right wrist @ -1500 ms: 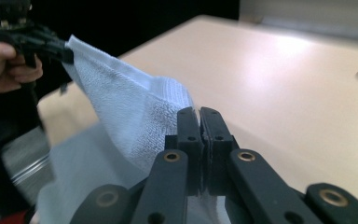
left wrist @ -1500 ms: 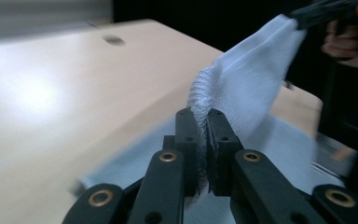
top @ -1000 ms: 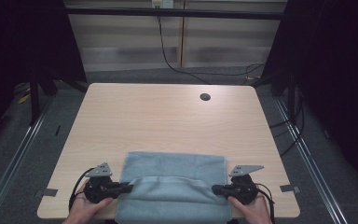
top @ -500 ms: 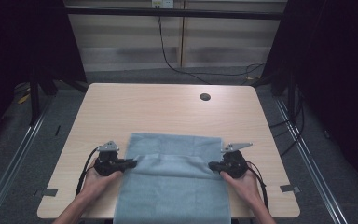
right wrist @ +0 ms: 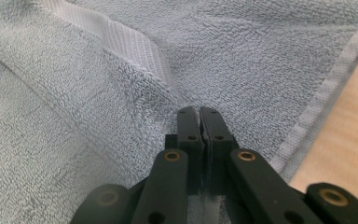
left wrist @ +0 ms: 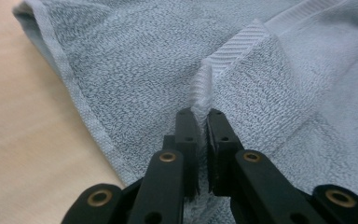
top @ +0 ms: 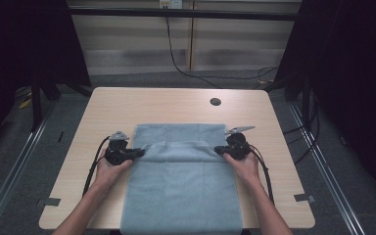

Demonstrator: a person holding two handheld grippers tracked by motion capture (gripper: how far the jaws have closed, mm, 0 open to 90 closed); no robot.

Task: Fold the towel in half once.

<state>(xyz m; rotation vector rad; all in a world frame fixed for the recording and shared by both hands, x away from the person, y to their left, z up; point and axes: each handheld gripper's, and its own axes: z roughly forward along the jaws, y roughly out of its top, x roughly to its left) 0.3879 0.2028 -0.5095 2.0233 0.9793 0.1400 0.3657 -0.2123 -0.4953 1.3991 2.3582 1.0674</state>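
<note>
A pale wooden table stands on a grey floor. Near its far edge is a small round hole. Behind it, black cables trail down the wall.

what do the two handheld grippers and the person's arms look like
Both the left gripper and the right gripper are black, with two straight black jaws and brass-coloured rivets at the linkages. Each carries a grey three-cornered plate on top and trails a black cable. The forearms are bare, no sleeves visible.

Bare tabletop beyond towel
</note>
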